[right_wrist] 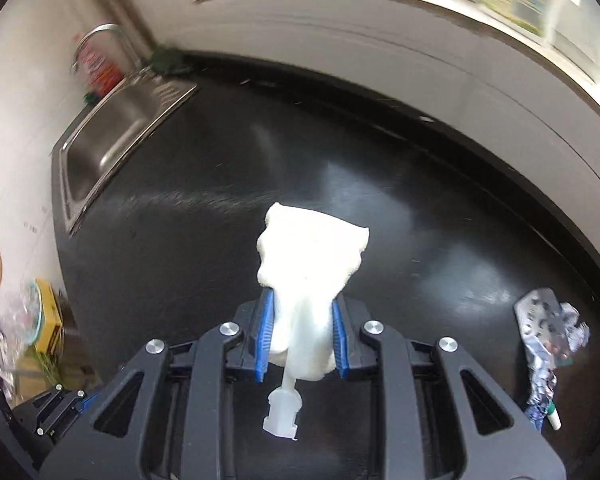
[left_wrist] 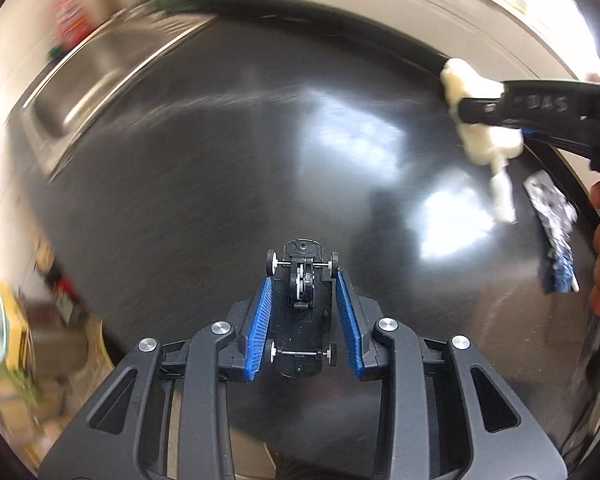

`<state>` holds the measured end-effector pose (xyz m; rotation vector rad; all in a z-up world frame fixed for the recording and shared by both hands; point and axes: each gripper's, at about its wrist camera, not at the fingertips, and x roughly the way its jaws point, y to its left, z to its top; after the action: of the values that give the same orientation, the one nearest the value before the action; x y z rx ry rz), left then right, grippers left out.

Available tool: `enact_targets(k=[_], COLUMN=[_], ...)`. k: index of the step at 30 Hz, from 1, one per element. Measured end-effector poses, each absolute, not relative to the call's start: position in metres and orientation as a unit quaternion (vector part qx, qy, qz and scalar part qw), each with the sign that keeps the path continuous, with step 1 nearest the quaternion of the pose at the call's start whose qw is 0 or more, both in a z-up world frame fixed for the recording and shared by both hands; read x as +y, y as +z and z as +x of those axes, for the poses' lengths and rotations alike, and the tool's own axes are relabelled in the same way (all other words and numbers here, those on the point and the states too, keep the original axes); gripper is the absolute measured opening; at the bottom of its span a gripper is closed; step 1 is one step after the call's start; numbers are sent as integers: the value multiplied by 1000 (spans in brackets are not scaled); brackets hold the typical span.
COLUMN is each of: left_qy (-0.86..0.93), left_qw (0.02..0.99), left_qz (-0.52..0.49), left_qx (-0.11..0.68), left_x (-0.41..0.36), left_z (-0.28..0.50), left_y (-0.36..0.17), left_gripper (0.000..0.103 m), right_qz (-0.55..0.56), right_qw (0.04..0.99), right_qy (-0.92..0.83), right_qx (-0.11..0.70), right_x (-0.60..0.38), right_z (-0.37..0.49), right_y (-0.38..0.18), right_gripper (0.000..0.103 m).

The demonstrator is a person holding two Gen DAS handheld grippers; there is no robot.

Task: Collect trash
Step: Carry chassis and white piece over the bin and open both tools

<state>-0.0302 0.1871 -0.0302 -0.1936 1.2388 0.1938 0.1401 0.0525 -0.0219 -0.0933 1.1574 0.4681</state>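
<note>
My left gripper (left_wrist: 303, 285) is shut on a black toy-car chassis (left_wrist: 302, 308), wheels and gears facing up, held above the dark counter (left_wrist: 220, 200). My right gripper (right_wrist: 302, 298) is shut on a crumpled white plastic pouch (right_wrist: 312, 256) with a nozzle (right_wrist: 282, 410) hanging down toward the camera. In the left wrist view the right gripper (left_wrist: 460, 110) and its pouch (left_wrist: 480, 120) are at the upper right. A crumpled silver foil wrapper (right_wrist: 548, 340) lies on the counter at the right; it also shows in the left wrist view (left_wrist: 556, 232).
A steel sink (right_wrist: 112, 140) is set in the counter at the far left, with a tap and a red-labelled bottle (right_wrist: 98, 64) behind it. A white wall (right_wrist: 380, 60) runs along the back. A yellow box (right_wrist: 48, 320) and clutter sit below the counter's left edge.
</note>
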Motion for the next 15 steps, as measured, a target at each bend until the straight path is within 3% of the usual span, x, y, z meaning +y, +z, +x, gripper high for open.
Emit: enact_targets(k=[15], left_qy=[286], left_qw=[744], left_qz=[-232], left_qx=[558], left_x=[352], left_z=[-195], left_y=[-48], left_gripper=[32], right_qz=[-213], right_qw=[704], right_qy=[431], right_qx=[522], right_x=[321], right_z=[-27], right_y=[-44], right_gripper=[25])
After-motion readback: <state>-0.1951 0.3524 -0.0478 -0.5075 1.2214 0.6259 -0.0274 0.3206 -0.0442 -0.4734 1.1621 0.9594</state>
